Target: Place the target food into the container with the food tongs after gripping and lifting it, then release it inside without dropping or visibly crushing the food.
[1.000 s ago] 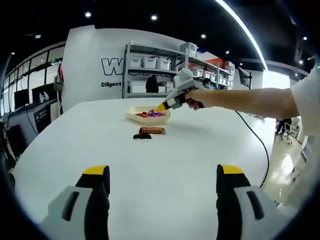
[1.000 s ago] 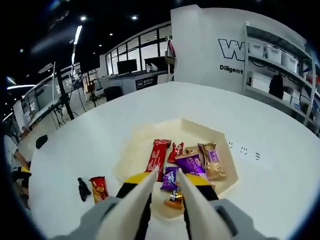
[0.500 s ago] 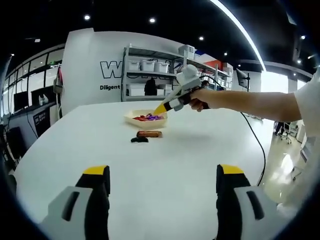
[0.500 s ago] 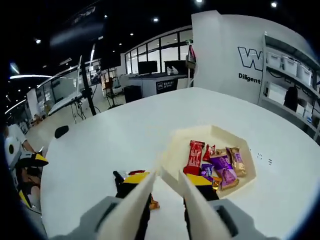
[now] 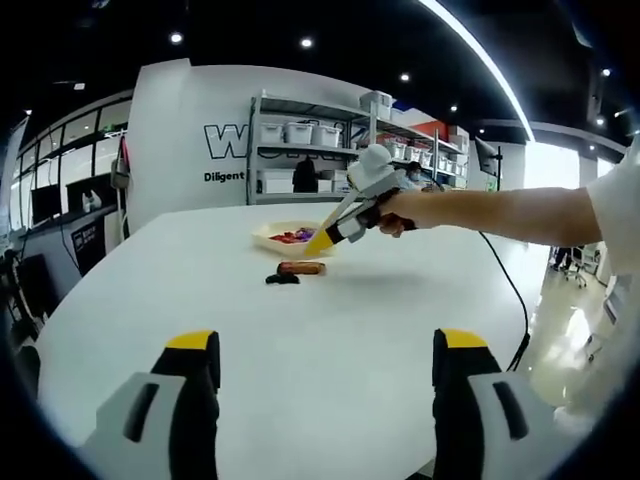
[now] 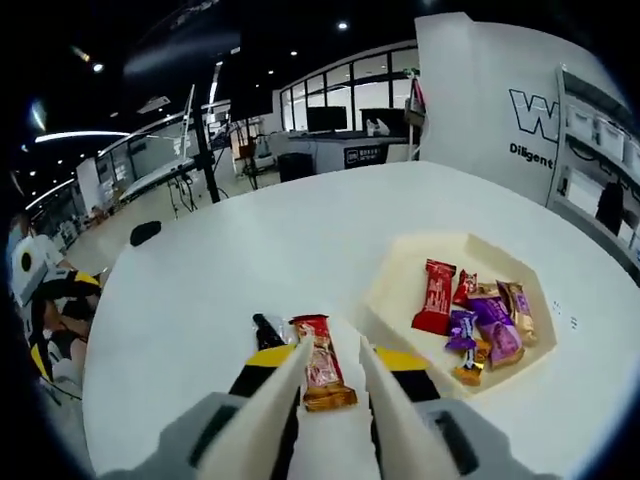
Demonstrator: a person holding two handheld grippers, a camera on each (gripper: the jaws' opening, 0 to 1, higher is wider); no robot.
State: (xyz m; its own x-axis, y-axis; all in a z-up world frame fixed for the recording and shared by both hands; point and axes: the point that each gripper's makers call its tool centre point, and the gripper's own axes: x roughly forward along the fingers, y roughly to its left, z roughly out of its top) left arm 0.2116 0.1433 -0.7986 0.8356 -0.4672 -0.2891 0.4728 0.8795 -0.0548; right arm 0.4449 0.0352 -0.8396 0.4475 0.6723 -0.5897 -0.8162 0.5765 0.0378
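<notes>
- White worktop (image 6: 220, 250) is seen beneath both tongs.
- Left tongs (image 5: 327, 345) are held wide open and empty.
- Right tongs (image 6: 327, 365) are parted, gripping nothing; a snack bar (image 6: 321, 362) lies between their tips, a container (image 6: 395, 290) of sweets to their right.

White table (image 6: 210, 260) bears tray (image 6: 400, 275), bar (image 6: 322, 362) (dark packet (image 6: 266, 331) beside).

Cream container (image 6: 400, 282), red-and-tan snack bar (image 6: 322, 362), white table (image 6: 220, 270)
</notes>
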